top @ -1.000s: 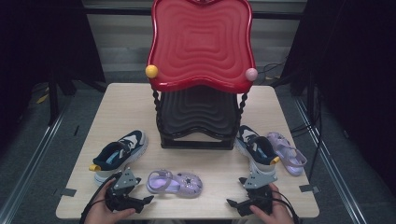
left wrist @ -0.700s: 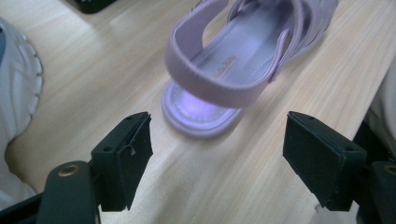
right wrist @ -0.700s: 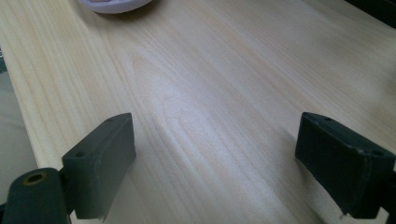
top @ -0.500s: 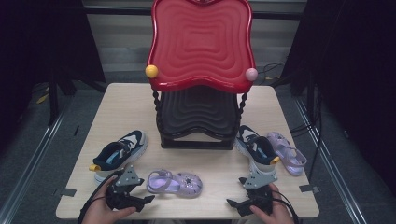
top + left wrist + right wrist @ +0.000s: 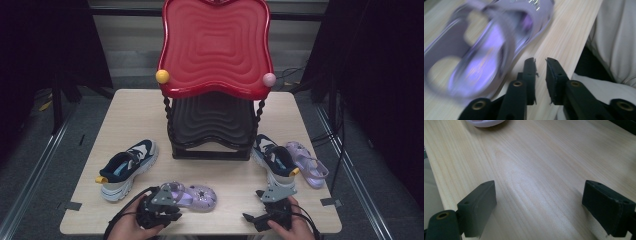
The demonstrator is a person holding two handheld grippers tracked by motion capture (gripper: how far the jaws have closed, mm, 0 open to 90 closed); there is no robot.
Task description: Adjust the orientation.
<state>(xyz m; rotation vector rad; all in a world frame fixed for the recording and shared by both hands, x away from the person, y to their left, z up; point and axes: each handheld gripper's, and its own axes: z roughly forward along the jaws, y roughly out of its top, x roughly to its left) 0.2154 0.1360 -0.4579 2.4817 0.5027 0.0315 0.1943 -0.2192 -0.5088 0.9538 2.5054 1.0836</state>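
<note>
A translucent purple sandal (image 5: 192, 196) lies near the table's front edge, blurred and close in the left gripper view (image 5: 484, 50). My left gripper (image 5: 167, 212) sits just left of it, its jaws (image 5: 540, 62) almost together with nothing between them, over the table's front edge. My right gripper (image 5: 251, 218) rests on the wood to the sandal's right, wide open and empty (image 5: 539, 195). The sandal's pale toe (image 5: 485, 122) peeks in at the top of the right gripper view.
A two-tier rack stands mid-table, with a red top tray (image 5: 215, 47) over a black shelf (image 5: 212, 122). A navy-and-white sneaker (image 5: 125, 167) lies at the left. Its mate (image 5: 274, 159) and a second purple sandal (image 5: 306, 164) lie at the right.
My left gripper has shifted right, closer to the purple sandal. The right gripper and the shoes stay put.
</note>
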